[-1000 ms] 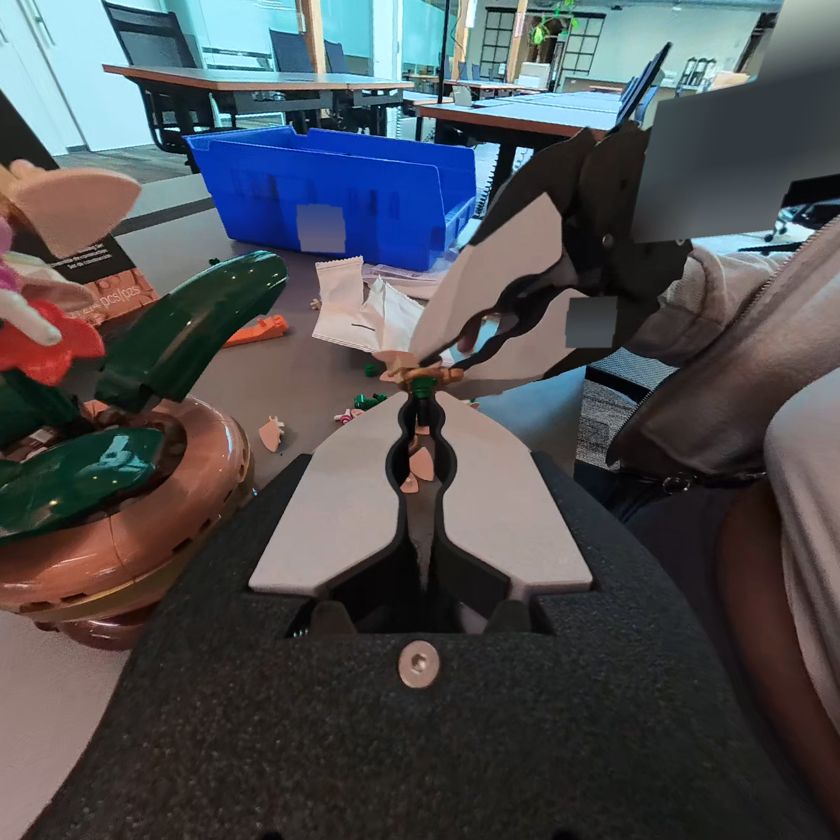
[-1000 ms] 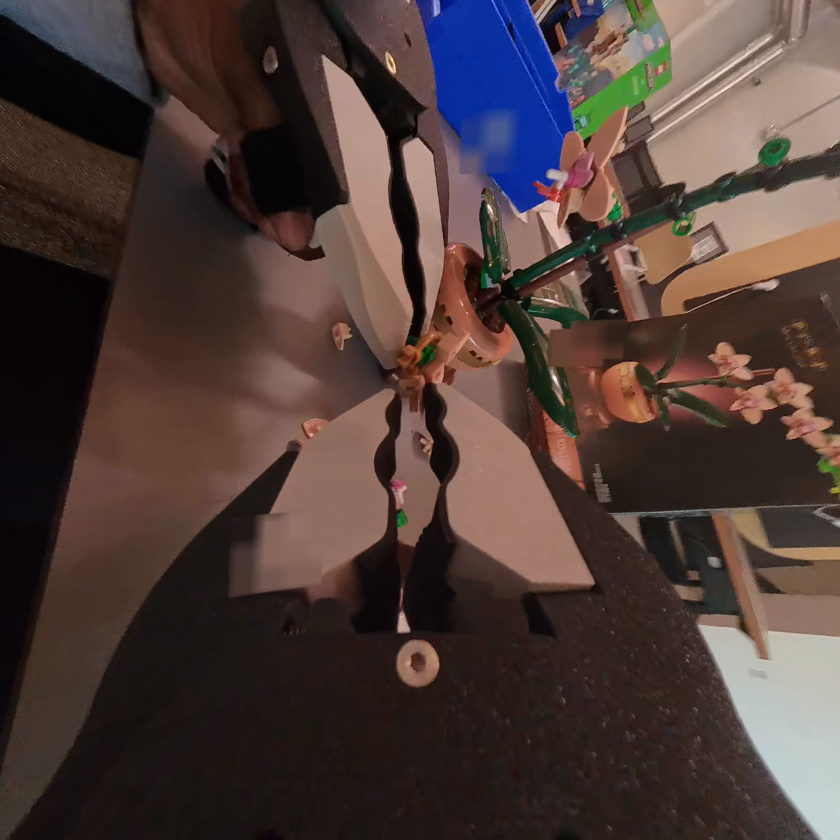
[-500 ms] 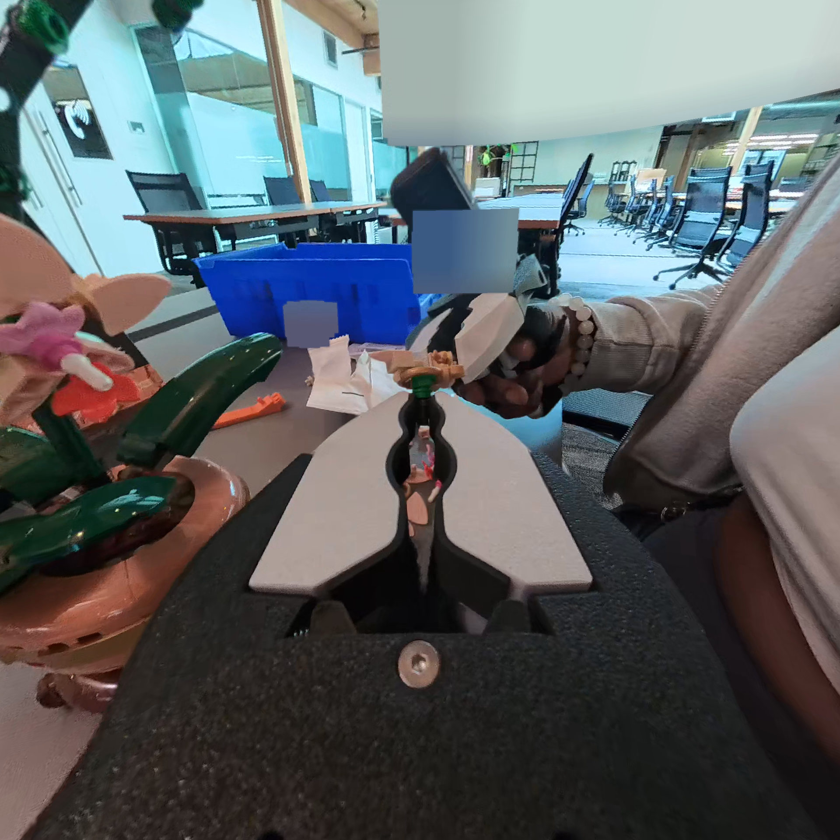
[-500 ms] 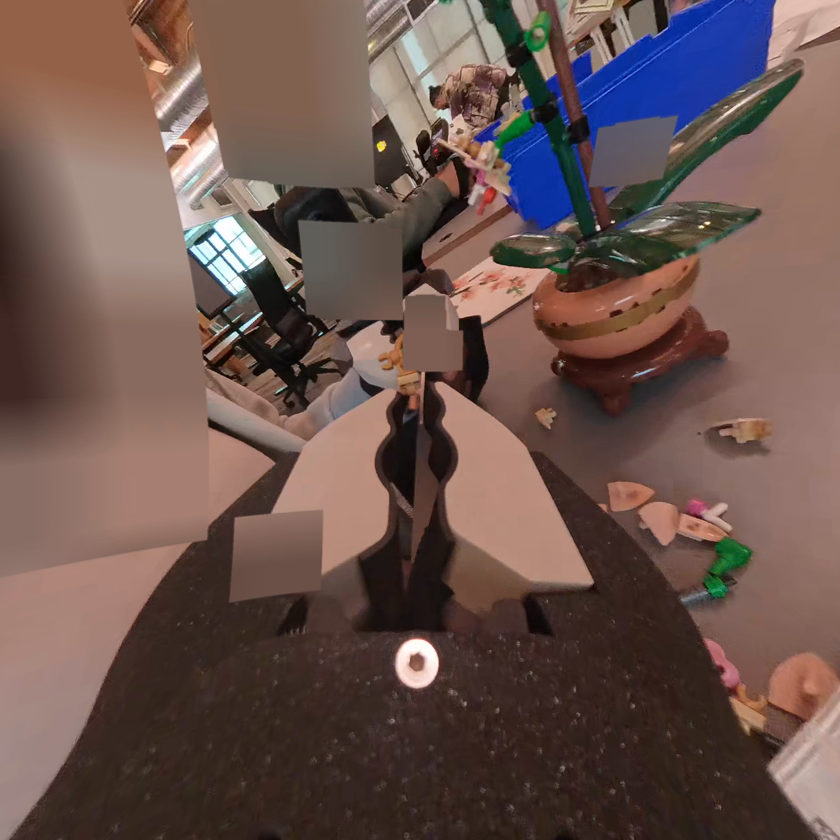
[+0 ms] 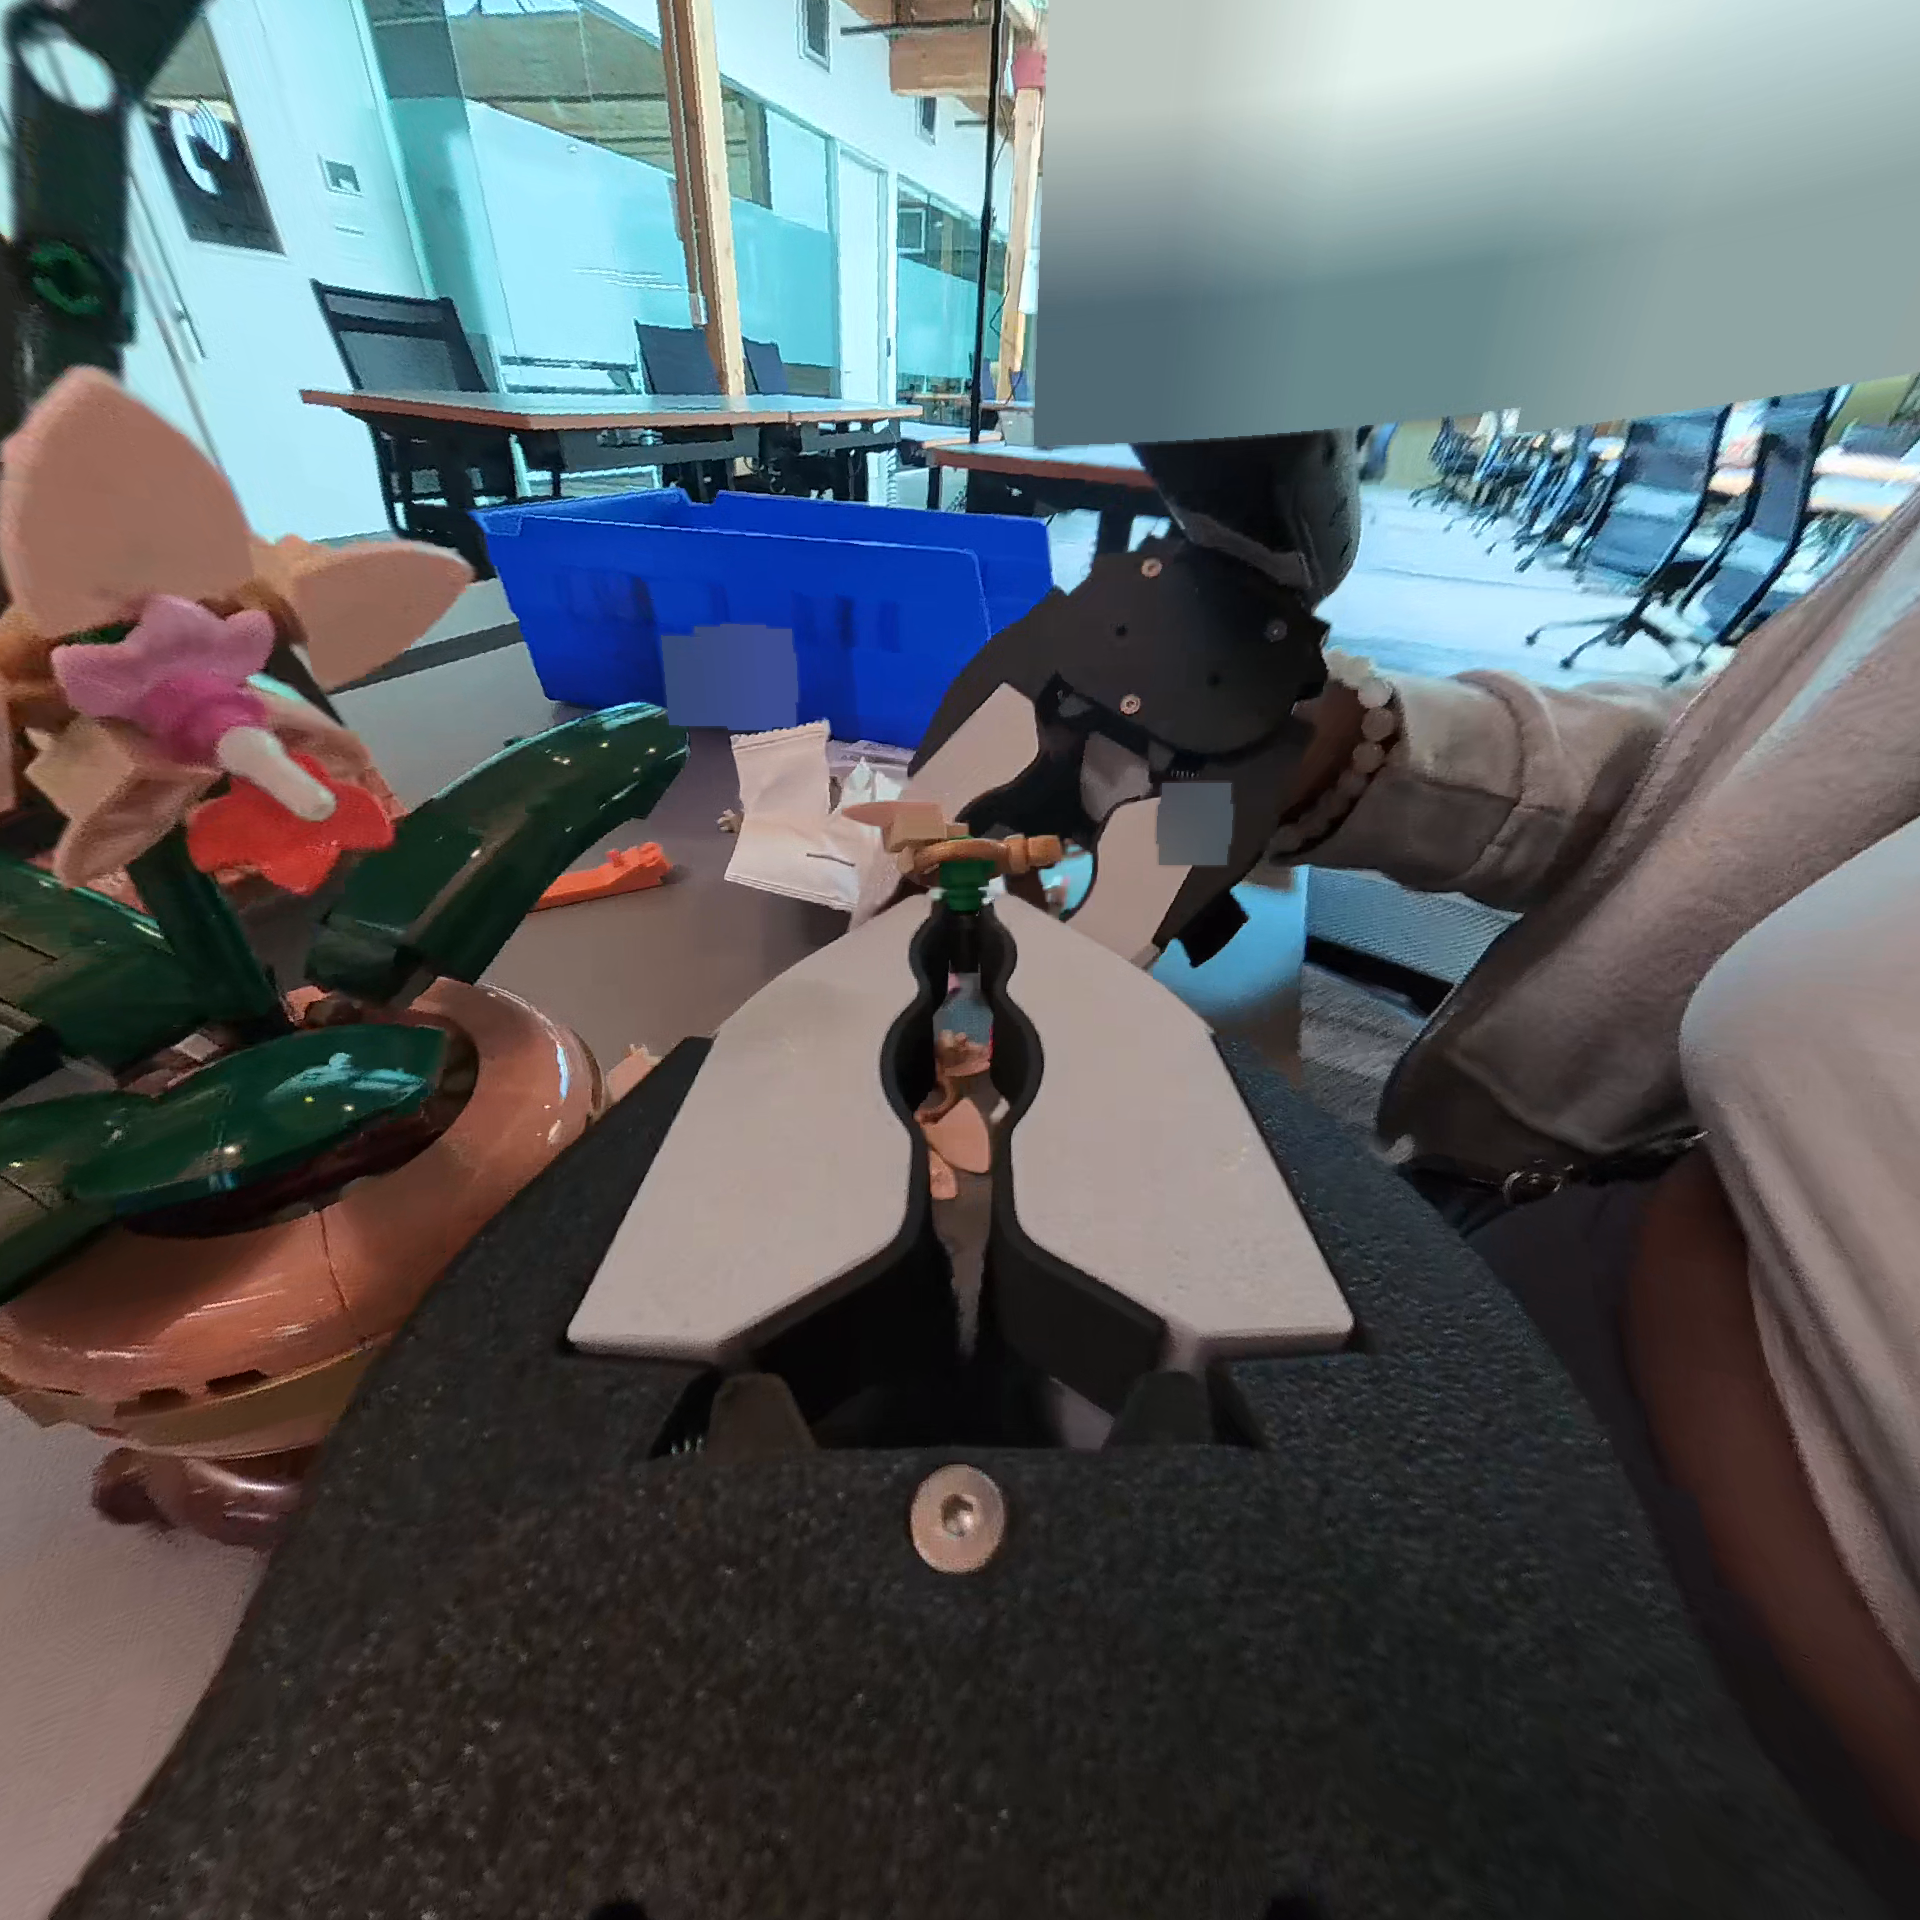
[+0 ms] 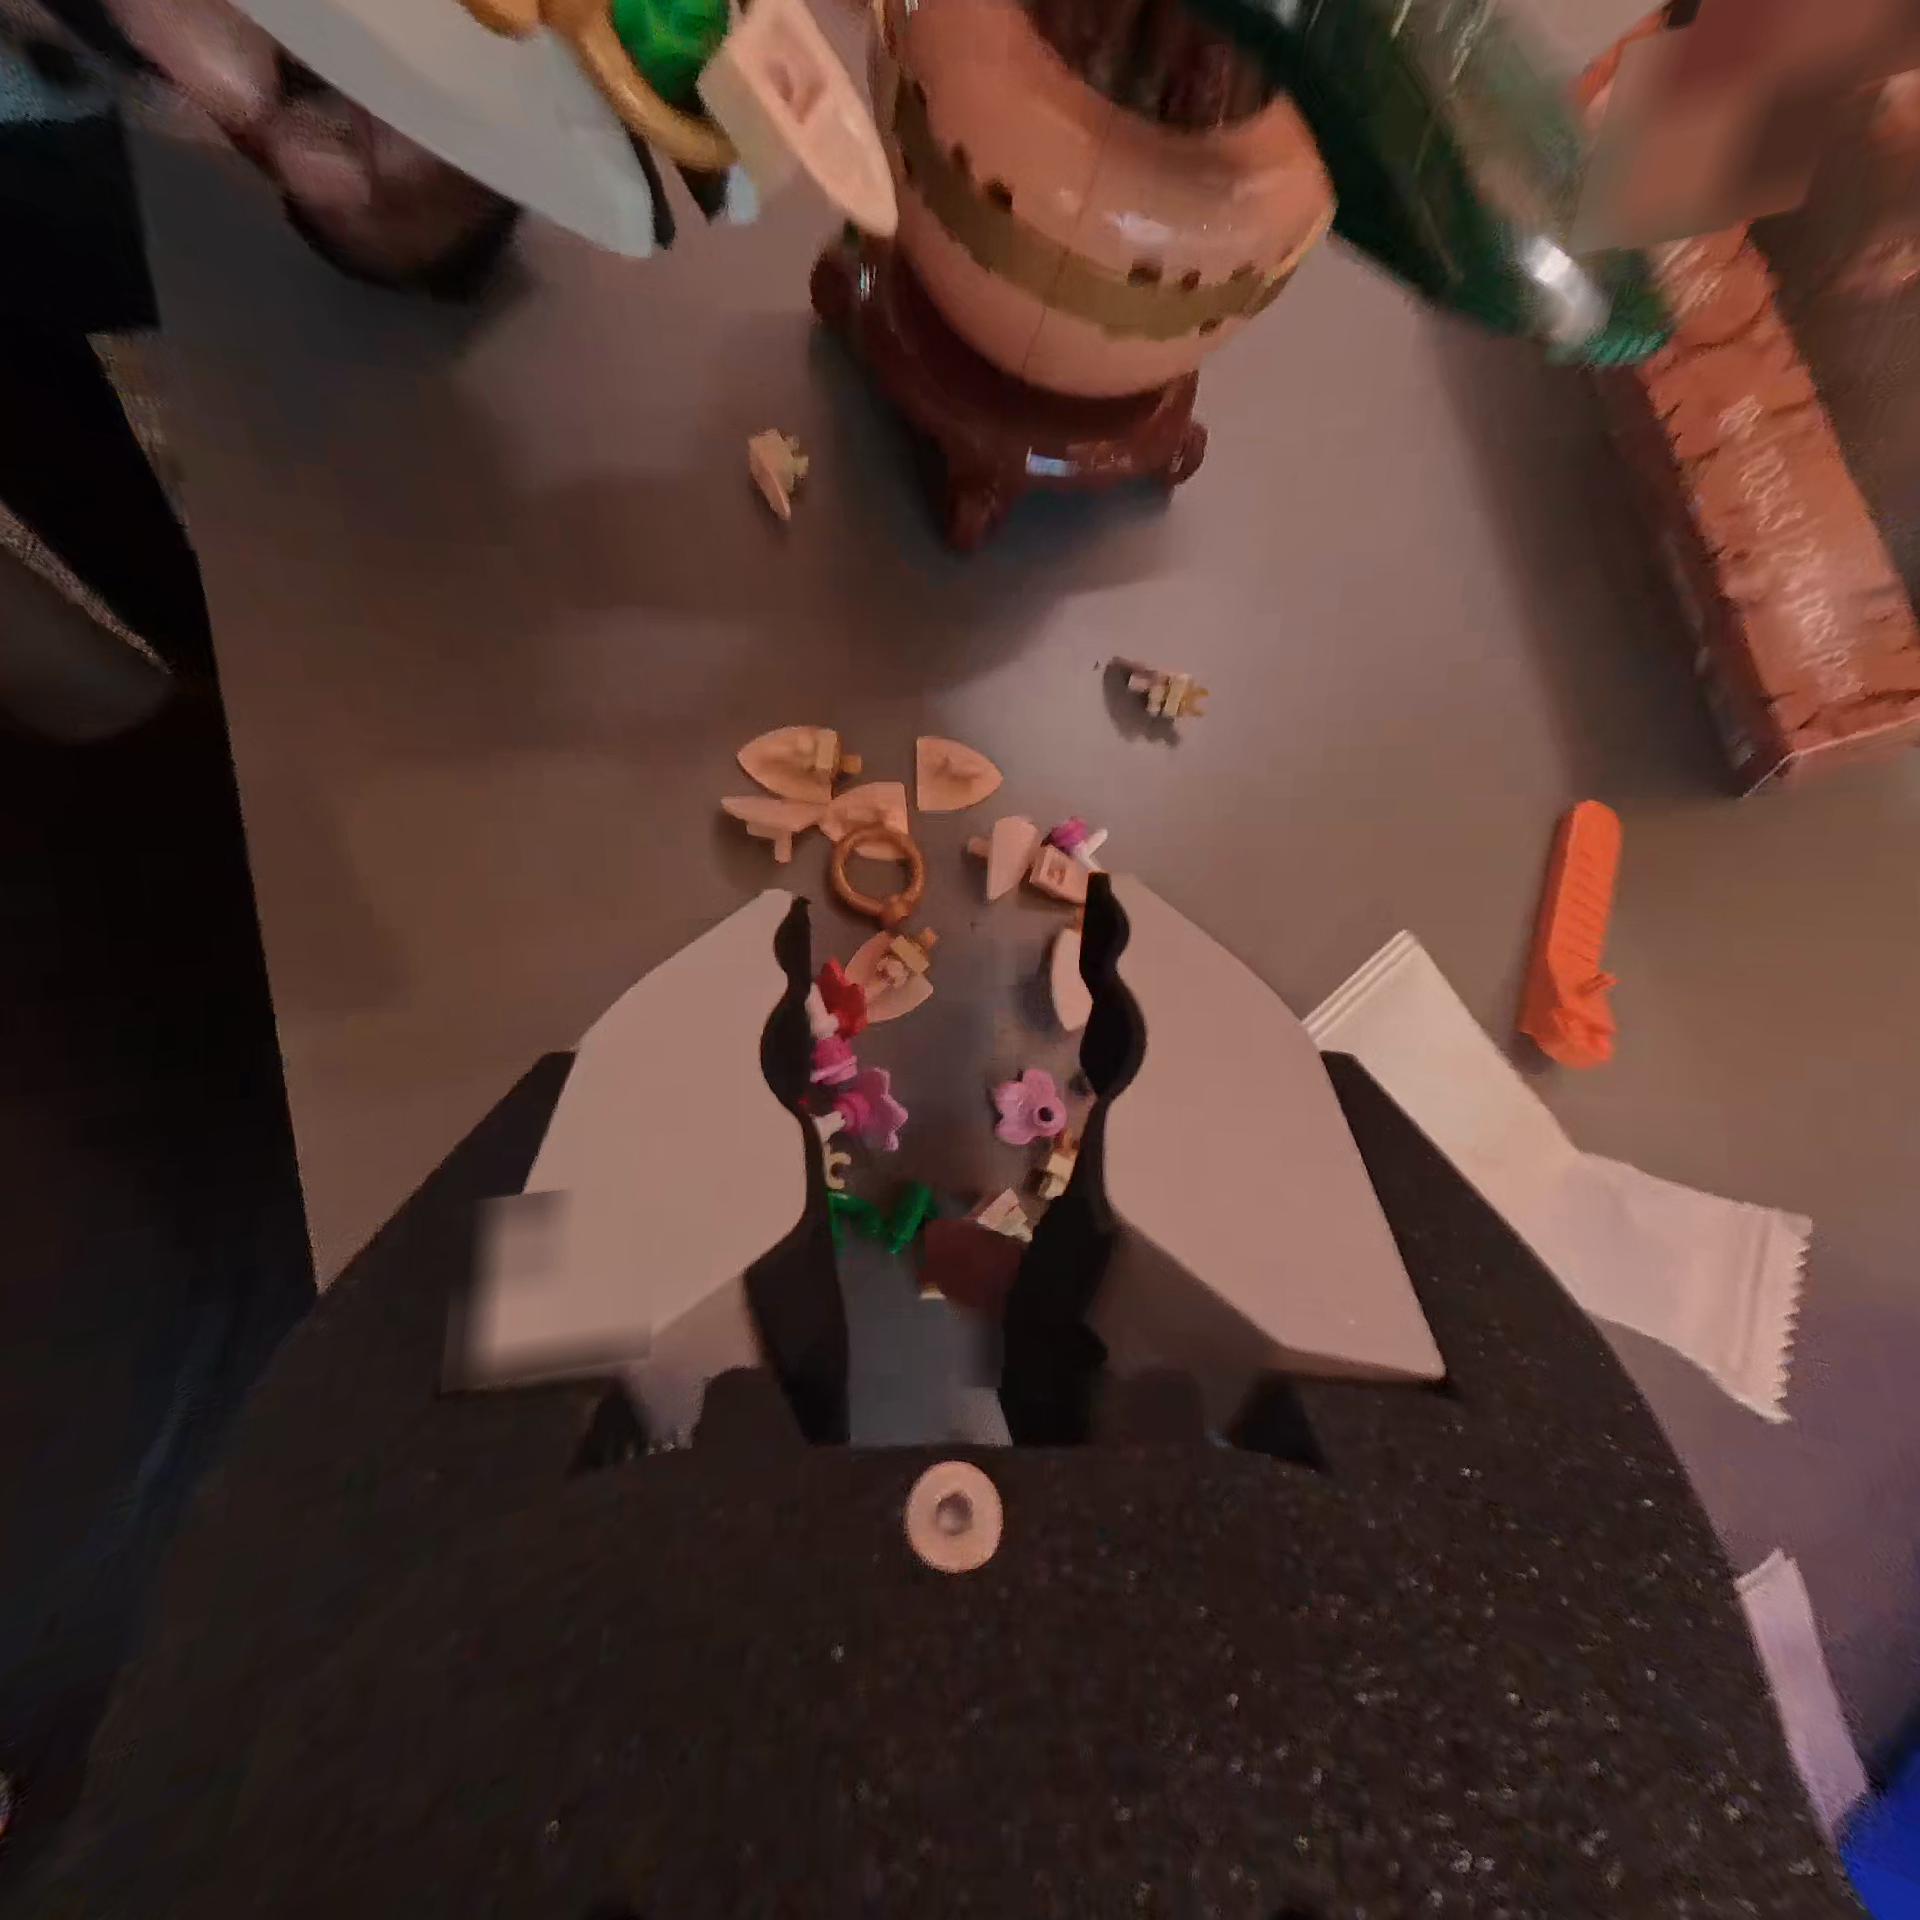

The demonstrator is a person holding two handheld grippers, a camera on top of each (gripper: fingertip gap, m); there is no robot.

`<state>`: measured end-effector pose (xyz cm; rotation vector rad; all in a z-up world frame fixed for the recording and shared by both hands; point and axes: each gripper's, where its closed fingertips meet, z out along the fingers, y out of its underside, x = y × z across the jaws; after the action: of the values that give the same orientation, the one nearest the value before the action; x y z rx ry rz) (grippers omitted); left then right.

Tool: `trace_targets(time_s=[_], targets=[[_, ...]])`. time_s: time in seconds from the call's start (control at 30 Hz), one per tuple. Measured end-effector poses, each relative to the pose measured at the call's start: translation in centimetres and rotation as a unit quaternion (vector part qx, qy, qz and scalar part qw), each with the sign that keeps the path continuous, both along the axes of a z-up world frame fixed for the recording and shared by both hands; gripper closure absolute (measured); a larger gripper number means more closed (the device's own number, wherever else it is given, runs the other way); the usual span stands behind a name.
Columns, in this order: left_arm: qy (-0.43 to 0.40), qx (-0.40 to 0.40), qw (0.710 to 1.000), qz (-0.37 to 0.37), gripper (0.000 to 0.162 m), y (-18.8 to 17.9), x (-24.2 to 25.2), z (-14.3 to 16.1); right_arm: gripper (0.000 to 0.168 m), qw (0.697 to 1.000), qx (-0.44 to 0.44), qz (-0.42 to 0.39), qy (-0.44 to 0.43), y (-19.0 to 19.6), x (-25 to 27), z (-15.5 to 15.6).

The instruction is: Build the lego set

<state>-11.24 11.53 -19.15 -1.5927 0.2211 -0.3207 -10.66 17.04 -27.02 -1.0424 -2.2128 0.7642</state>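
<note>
My left gripper [image 5: 961, 914] is shut on a small flower piece [image 5: 966, 862]: a green stem with a gold ring and a tan petal on top, held above the table. The same piece shows blurred at the top left of the right wrist view [image 6: 665, 73]. My right gripper [image 6: 945, 899] is open and empty, pointing down over loose pieces on the table: tan petals [image 6: 956, 774], a gold ring [image 6: 878, 868], pink flowers [image 6: 1023, 1107] and green bits [image 6: 883, 1216]. One of its fingers [image 5: 977, 748] shows just behind the held piece. The orchid pot [image 5: 312, 1195] stands at the left.
A blue bin [image 5: 769, 613] stands at the back of the grey table [image 6: 520, 675]. White bags [image 6: 1507, 1174] and an orange brick separator [image 6: 1574, 935] lie to the right of the loose pieces. The set's box [image 6: 1766, 520] lies beside the pot [image 6: 1091, 239]. A person's sleeve [image 5: 1558, 769] is at the right. Across from one pair of fingers to the other is roughly 10 cm.
My right gripper has come away from the held flower piece, opened and swung down over the loose pieces. My left gripper still holds the piece.
</note>
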Motion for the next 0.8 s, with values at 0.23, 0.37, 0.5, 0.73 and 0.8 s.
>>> trace_targets(time_s=[0.23,0.37,0.5,0.73,0.8], targets=[[-0.116,-0.012,0.991,-0.067,0.158,-0.5,1.1,0.5,0.142,0.953,0.092,0.116,0.264,-3.9,-0.3,7.8],[-0.121,-0.023,0.99,-0.075,0.158,-0.4,1.5,0.3,0.145,0.929,0.174,0.133,0.298,-5.0,-0.8,8.1],[-0.118,-0.038,0.989,-0.076,0.158,-0.3,1.7,0.0,0.161,0.918,0.22,0.128,0.305,-5.1,-1.1,8.1],[0.056,-0.062,0.996,-0.04,0.158,-0.4,1.6,-1.8,0.166,0.976,-0.062,0.138,0.156,-5.9,0.4,7.0],[0.119,-0.081,0.989,-0.035,0.158,-0.3,1.8,-2.8,0.167,0.973,-0.164,0.125,0.104,-6.0,0.8,6.8]])
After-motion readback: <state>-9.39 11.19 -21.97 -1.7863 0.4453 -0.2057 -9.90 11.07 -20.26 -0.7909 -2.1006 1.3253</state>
